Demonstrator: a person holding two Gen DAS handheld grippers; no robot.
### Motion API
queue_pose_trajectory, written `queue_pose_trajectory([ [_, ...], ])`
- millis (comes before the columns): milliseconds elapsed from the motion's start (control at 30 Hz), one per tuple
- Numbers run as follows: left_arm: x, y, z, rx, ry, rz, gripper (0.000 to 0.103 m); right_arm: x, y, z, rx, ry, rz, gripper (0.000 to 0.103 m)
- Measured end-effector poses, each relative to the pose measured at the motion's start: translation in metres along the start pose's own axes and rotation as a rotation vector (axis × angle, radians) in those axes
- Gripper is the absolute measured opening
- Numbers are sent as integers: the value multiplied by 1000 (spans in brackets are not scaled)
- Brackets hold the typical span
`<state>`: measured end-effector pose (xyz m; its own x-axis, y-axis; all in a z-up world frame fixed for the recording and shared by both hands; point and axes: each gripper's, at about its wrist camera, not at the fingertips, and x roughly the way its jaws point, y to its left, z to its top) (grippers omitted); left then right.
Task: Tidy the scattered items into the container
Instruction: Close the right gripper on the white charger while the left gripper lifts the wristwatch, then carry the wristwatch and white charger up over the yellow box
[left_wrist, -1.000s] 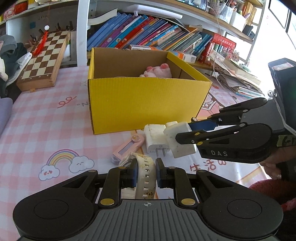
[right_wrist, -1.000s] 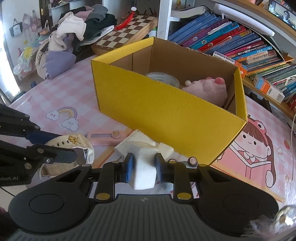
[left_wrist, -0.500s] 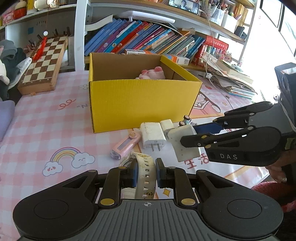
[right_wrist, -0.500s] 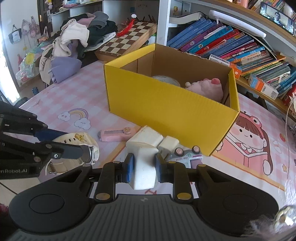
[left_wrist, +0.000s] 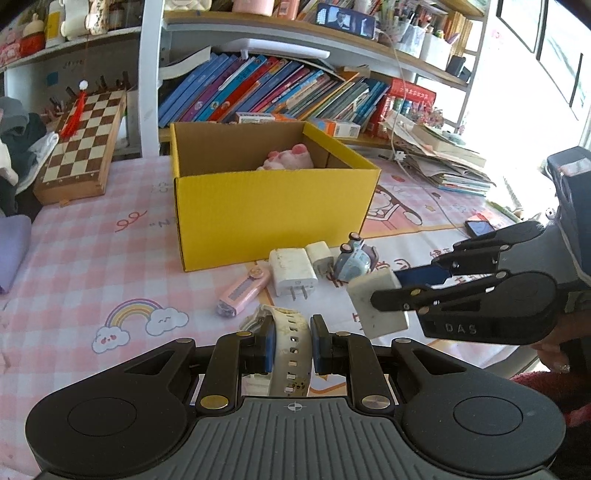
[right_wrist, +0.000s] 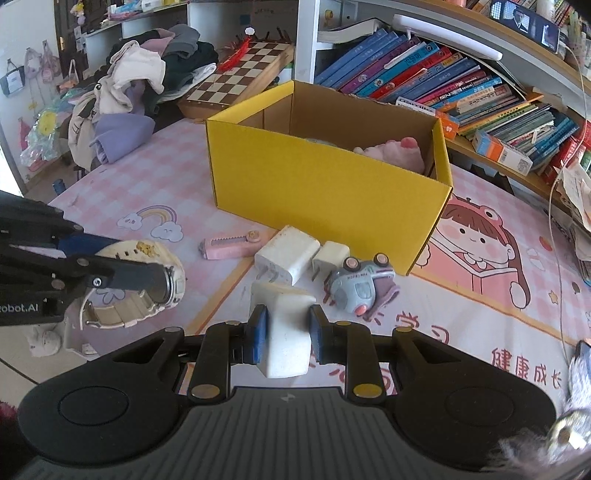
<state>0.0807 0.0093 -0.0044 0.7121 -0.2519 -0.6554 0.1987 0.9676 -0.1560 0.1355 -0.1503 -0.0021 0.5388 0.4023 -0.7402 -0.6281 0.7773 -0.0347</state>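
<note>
The open yellow cardboard box (left_wrist: 269, 206) (right_wrist: 325, 192) stands on the pink table with a pink plush toy (left_wrist: 290, 157) inside. My left gripper (left_wrist: 290, 349) is shut on a cream wristwatch (left_wrist: 291, 339) (right_wrist: 147, 280), held above the table. My right gripper (right_wrist: 284, 336) is shut on a white charger block (right_wrist: 284, 328) (left_wrist: 376, 302), also lifted. On the table before the box lie a pink utility knife (left_wrist: 243, 290), a large white plug adapter (left_wrist: 291, 271), a small white plug (left_wrist: 320, 254) and a blue toy car (left_wrist: 354, 258).
A chessboard (left_wrist: 83, 144) lies at the back left beside a pile of clothes (right_wrist: 140, 96). Bookshelves (left_wrist: 277, 96) stand behind the box. Papers (left_wrist: 443, 162) and a phone (left_wrist: 478, 227) sit at the right.
Both grippers have pulled back and risen away from the box with their objects. The toy car, hidden before, now shows on the table.
</note>
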Motion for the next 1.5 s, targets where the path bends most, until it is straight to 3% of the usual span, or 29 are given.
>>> queue_pose_trajectory([
  [767,-18,-11,5,46,-32,-59,18,-22,6,-14,17,16,-8,23],
  [967,-26,-8,17,51,-64,-71,18,-32,-4,-2,-5,12,-15,23],
  [1500,-37,-9,81,125,-228,-104,18,-58,-22,67,-132,-116,-16,23],
])
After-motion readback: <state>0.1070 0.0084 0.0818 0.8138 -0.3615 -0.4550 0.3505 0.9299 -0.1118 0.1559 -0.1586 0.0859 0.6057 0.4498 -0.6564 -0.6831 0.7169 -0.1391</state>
